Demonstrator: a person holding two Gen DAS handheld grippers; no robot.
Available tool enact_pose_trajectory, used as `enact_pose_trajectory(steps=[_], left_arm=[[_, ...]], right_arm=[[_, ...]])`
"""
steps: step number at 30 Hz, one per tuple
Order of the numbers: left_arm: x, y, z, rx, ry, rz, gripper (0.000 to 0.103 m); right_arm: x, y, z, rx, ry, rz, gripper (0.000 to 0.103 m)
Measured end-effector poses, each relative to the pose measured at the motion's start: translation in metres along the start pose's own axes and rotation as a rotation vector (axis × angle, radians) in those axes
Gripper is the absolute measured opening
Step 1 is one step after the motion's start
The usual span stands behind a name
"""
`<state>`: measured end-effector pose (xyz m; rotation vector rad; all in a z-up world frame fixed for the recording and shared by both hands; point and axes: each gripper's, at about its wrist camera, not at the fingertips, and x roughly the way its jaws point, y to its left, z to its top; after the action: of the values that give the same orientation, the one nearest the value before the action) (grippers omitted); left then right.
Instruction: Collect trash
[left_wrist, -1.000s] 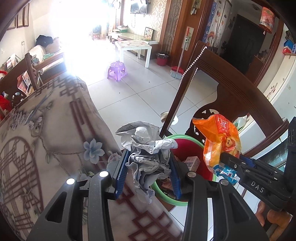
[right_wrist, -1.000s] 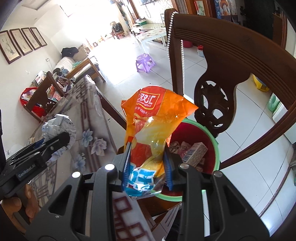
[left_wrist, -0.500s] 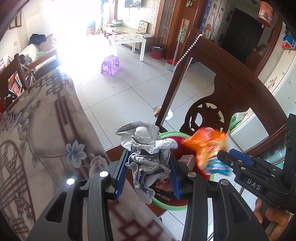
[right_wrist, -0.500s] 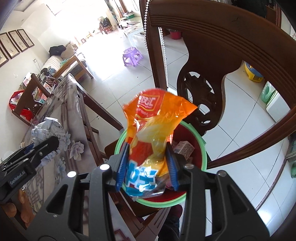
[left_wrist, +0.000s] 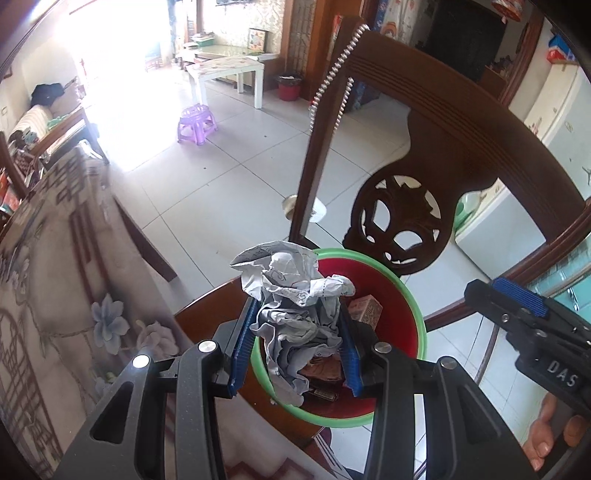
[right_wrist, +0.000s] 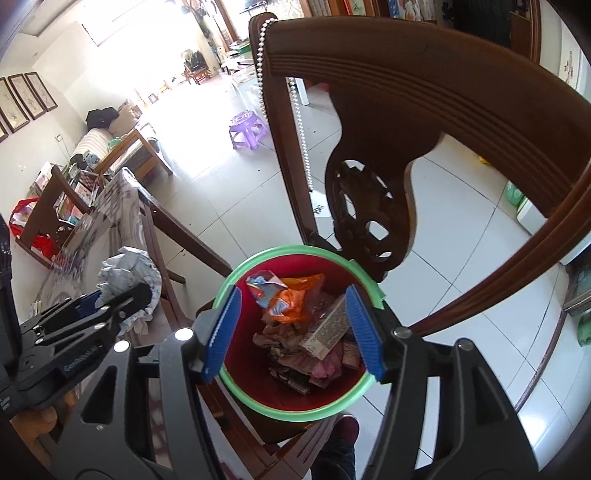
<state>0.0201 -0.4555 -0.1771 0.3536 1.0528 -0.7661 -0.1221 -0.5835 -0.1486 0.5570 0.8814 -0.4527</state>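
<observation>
My left gripper is shut on a crumpled grey-white paper wad, held at the near rim of a red bin with a green rim. The wad also shows in the right wrist view. My right gripper is open and empty, right above the bin. The orange snack bag lies inside the bin on top of other wrappers and a small carton.
The bin stands on the seat of a dark wooden chair with a bead string on its post. A table with a floral cloth is at the left. White tiled floor and a purple stool lie beyond.
My right gripper opened and the orange snack bag dropped into the bin. My left gripper moved with the paper wad from over the table edge to the bin's rim.
</observation>
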Motion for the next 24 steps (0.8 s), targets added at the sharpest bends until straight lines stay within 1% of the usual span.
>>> enact_pose_trajectory(steps=[6,9,10,11,13,14,17,18,19,21,22,23,24], left_arm=[[0.024,-0.021,0.001,0.05,0.048,-0.039,0.039],[0.032,-0.029,0.004,0.069,0.054,-0.049,0.044],[0.034,-0.03,0.004,0.074,0.054,-0.059,0.049],[0.035,-0.032,0.005,0.082,0.055,-0.063,0.06],[0.032,-0.035,0.006,0.095,0.039,-0.057,0.069],[0.028,-0.035,0.006,0.097,0.03,-0.055,0.071],[0.01,-0.028,0.003,0.084,0.009,-0.064,0.079],[0.0,-0.023,0.001,0.074,-0.011,-0.062,0.079],[-0.012,-0.017,-0.002,0.063,-0.037,-0.054,0.081],[-0.036,-0.003,-0.008,0.041,-0.092,-0.041,0.088],[-0.048,0.003,-0.011,0.031,-0.122,-0.03,0.095],[-0.065,0.012,-0.016,0.017,-0.171,-0.011,0.095],[-0.082,0.02,-0.021,0.004,-0.218,0.011,0.095]], right_arm=[[-0.005,-0.01,-0.002,0.009,-0.015,-0.047,0.057],[-0.008,-0.012,-0.005,-0.001,-0.025,-0.071,0.057],[-0.01,-0.012,-0.006,-0.005,-0.03,-0.082,0.057],[-0.011,-0.013,-0.007,-0.009,-0.034,-0.09,0.057],[-0.015,-0.013,-0.009,-0.016,-0.045,-0.111,0.058],[-0.018,-0.013,-0.011,-0.019,-0.053,-0.124,0.06],[-0.026,-0.011,-0.017,-0.025,-0.075,-0.157,0.062],[-0.029,-0.008,-0.019,-0.029,-0.083,-0.167,0.063],[-0.034,-0.004,-0.022,-0.035,-0.092,-0.176,0.066],[-0.045,0.009,-0.031,-0.053,-0.119,-0.183,0.074],[-0.05,0.016,-0.034,-0.064,-0.134,-0.185,0.082],[-0.055,0.024,-0.038,-0.075,-0.151,-0.186,0.089],[-0.063,0.034,-0.044,-0.09,-0.178,-0.179,0.092]])
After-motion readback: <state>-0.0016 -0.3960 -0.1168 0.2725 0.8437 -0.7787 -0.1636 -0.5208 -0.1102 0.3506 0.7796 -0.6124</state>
